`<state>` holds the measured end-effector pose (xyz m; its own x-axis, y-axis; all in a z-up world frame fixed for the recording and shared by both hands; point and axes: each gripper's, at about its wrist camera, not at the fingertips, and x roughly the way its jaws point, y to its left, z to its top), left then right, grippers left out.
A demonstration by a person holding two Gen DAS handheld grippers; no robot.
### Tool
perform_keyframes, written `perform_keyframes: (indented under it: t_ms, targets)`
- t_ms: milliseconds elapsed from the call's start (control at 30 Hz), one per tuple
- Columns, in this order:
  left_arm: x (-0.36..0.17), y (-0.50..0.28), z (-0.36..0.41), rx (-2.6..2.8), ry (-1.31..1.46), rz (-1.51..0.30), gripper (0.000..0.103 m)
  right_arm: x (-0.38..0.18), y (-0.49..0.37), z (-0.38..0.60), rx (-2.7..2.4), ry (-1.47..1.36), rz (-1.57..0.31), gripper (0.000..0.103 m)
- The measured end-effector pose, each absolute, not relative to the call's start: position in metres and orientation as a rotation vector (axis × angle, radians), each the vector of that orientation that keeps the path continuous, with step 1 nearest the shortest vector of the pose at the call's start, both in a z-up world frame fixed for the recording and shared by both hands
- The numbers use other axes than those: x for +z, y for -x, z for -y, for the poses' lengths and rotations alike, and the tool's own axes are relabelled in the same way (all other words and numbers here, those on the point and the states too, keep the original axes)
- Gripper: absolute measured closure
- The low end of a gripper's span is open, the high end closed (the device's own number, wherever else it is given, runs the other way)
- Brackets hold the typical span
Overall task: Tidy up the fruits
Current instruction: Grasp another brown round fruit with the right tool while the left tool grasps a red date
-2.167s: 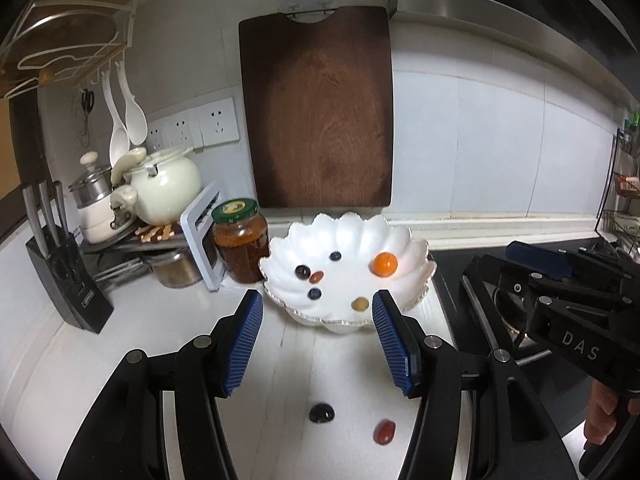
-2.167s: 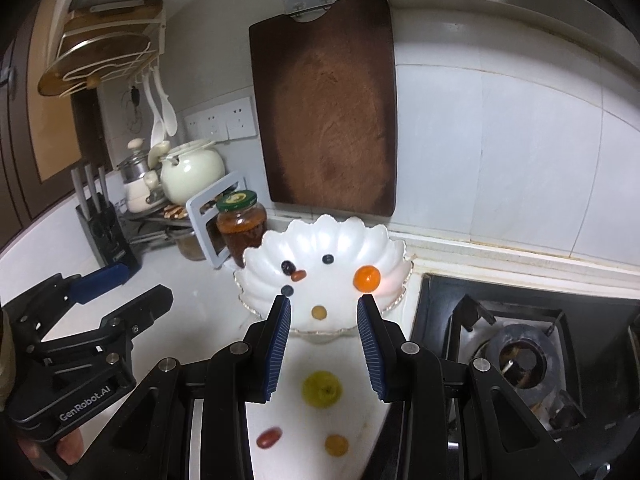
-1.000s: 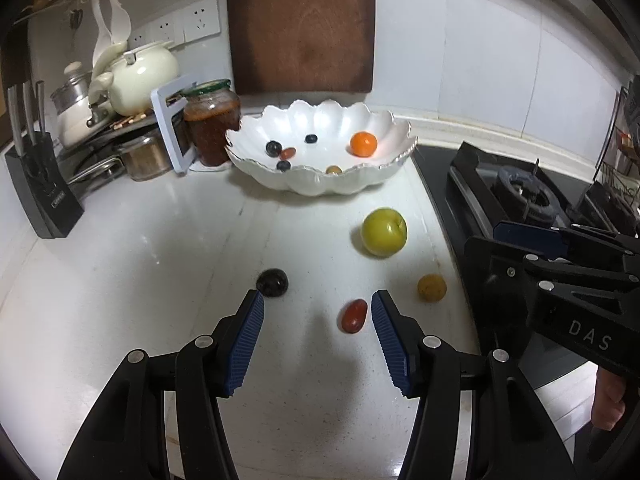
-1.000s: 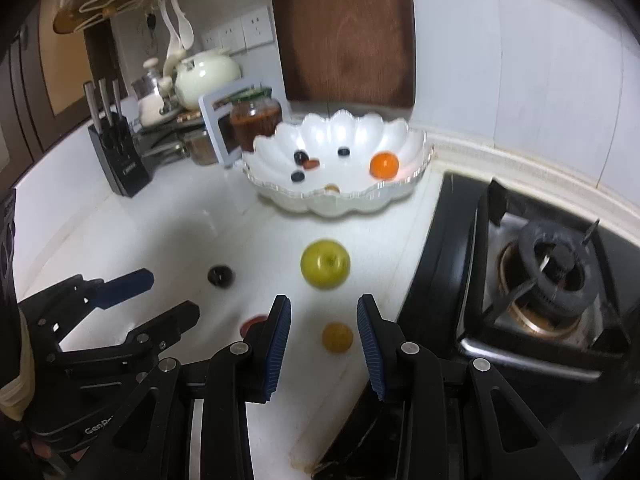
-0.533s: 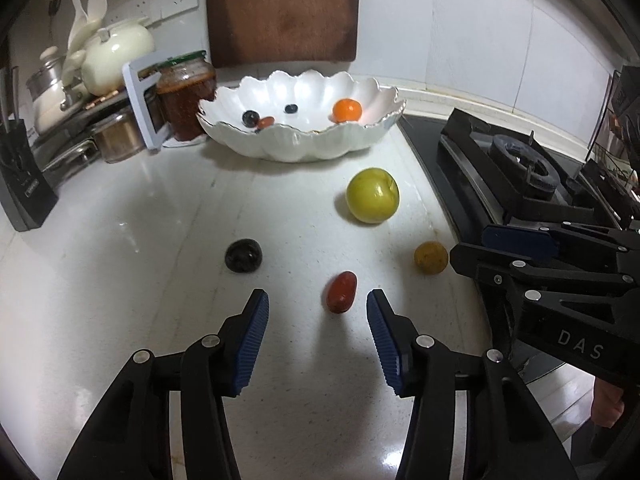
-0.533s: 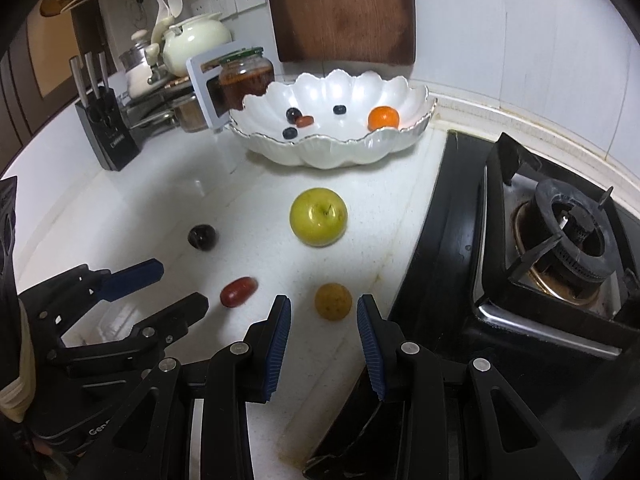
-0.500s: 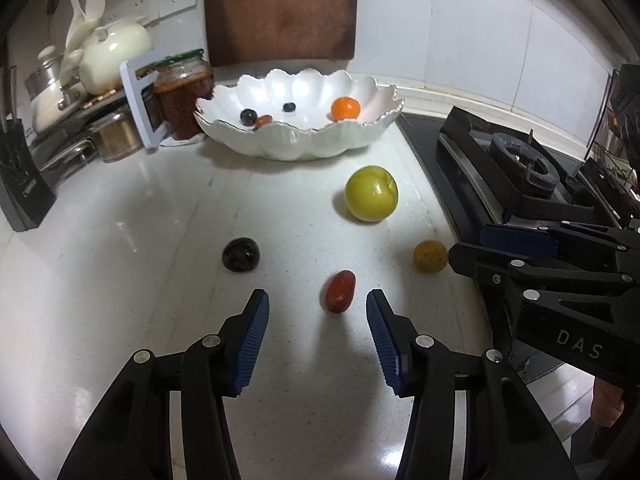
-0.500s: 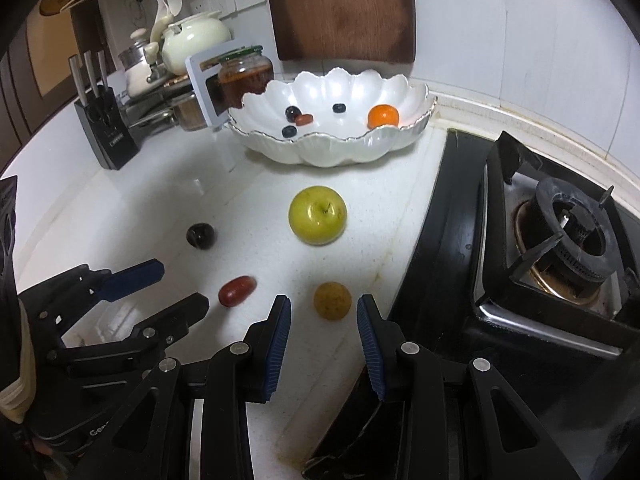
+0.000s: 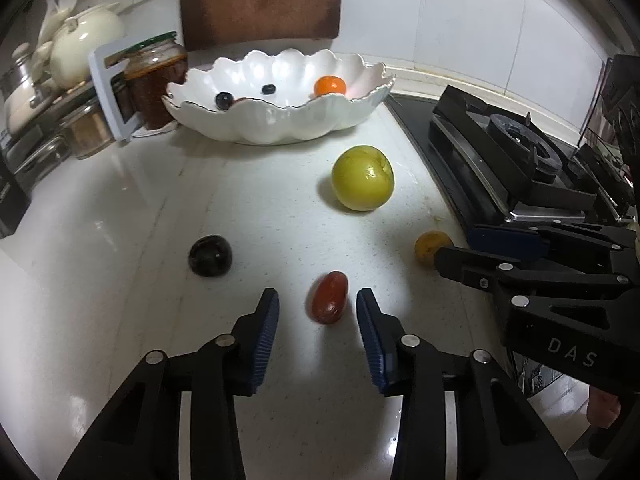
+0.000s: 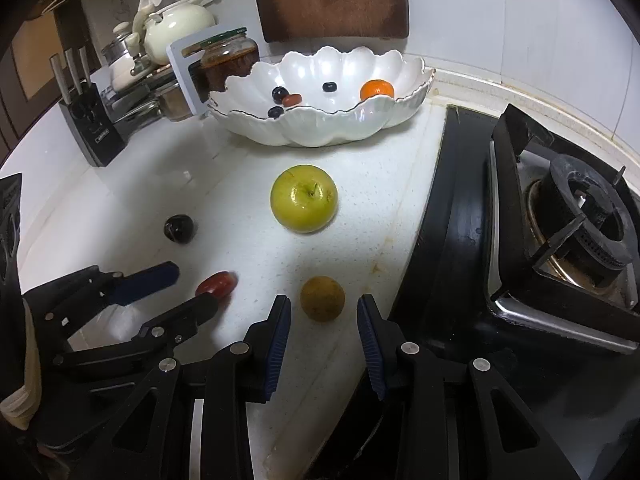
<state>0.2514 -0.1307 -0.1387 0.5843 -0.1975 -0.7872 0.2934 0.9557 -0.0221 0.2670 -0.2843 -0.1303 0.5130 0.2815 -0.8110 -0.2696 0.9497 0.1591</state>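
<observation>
Now | white speckled counter beside black hob | "DAS" on right gripper, open around yellow fruit | left gripper closing around red fruit, pads not touching

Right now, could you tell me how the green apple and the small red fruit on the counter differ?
The green apple is round and far larger; the small red fruit is oval. The apple lies nearer the white bowl, clear of both grippers; the red fruit lies between the fingers of the closing left gripper, which do not yet touch it. Both rest on the white counter, outside the bowl.
</observation>
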Motion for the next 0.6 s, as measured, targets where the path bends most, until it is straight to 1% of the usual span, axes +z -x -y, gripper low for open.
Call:
perform_keyframes:
  t_ms: [67, 133, 500, 533, 600]
  targets:
    - [-0.141, -0.254, 0.133, -0.297, -0.12, -0.909, 0.064, -0.134, -0.269, 0.284, 0.33, -0.018, -0.987, 0.067]
    - [-0.144, -0.256, 0.134, -0.306, -0.123, -0.917, 0.068, -0.136, -0.271, 0.284, 0.33, -0.024, -0.993, 0.067]
    - [-0.148, -0.264, 0.135, -0.332, -0.122, -0.933, 0.081, -0.145, -0.278, 0.28, 0.33, -0.024, -1.004, 0.068]
    - [-0.148, -0.263, 0.135, -0.335, -0.12, -0.934, 0.083, -0.145, -0.278, 0.28, 0.332, -0.021, -1.004, 0.069]
    - [-0.148, -0.263, 0.135, -0.337, -0.119, -0.933, 0.083, -0.145, -0.278, 0.279, 0.332, -0.016, -1.005, 0.075]
